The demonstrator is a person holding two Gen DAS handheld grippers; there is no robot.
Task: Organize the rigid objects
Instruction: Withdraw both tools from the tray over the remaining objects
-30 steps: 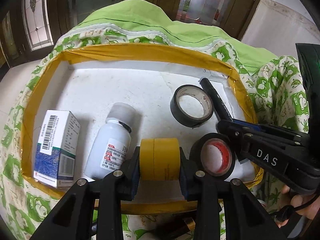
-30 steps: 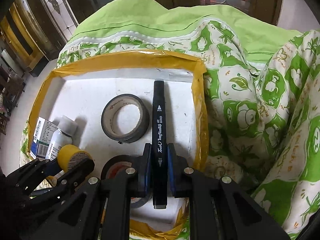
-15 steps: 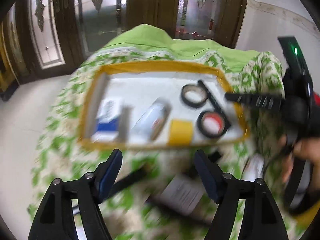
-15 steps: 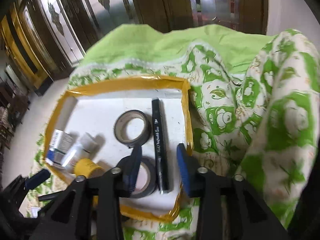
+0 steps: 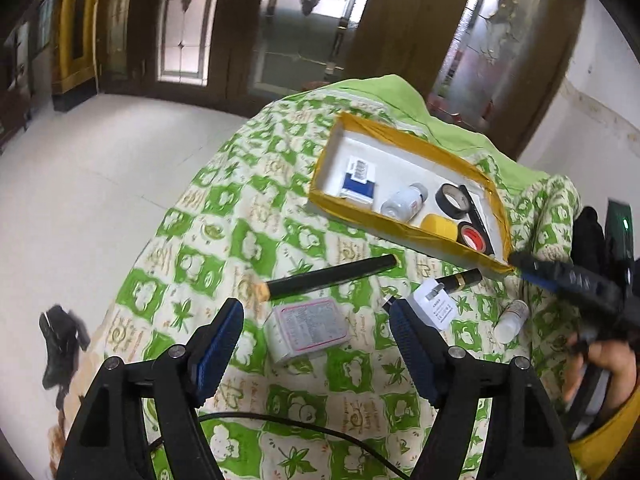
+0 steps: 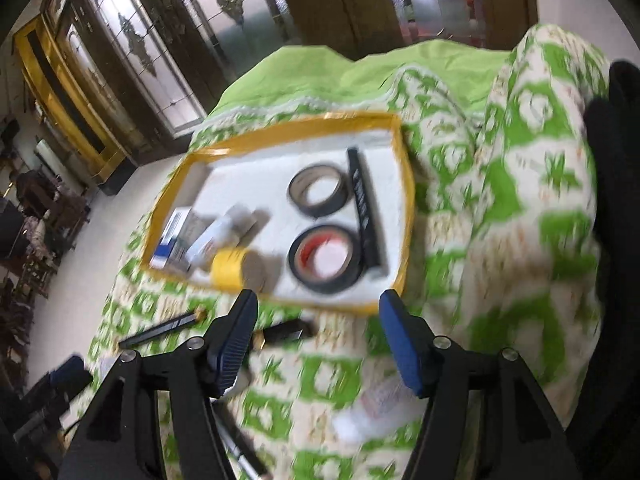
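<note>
left claw (image 5: 316, 344): wide open, nothing gripped, hanging over the green-and-white patterned cloth (image 5: 224, 216)
right claw (image 6: 316, 336): jaws are opening right now, nothing between them, just cloth under it; this view is pretty blurry
right under the left claw: a small flat packet with a pink border (image 5: 308, 326), lying loose on the cloth
just beside that: white charger plug (image 5: 434, 306), and a long black stick (image 5: 328, 276) lying slantwise a bit further out
also loose: short black tube with a gold band (image 5: 460, 278) near the tray's corner, and a small white bottle (image 5: 510, 320) off to the right
tray (image 5: 360, 216): yellow-taped rim, white inside, sits on the cloth past the loose stuff
in the tray: blue-white box (image 5: 360, 180) at the left end, white pill bottle (image 5: 404, 202) next to it, yellow tape roll (image 5: 440, 226) by the near wall
tapes: black tape roll (image 6: 318, 196) further back, red-cored black roll (image 6: 324, 258) nearer, almost touching each other
marker (image 6: 364, 212): black, lying along the right side of both rolls, inside the tray
person: a hand (image 5: 600, 364) on the right gripper's handle at the right edge of the left view
</note>
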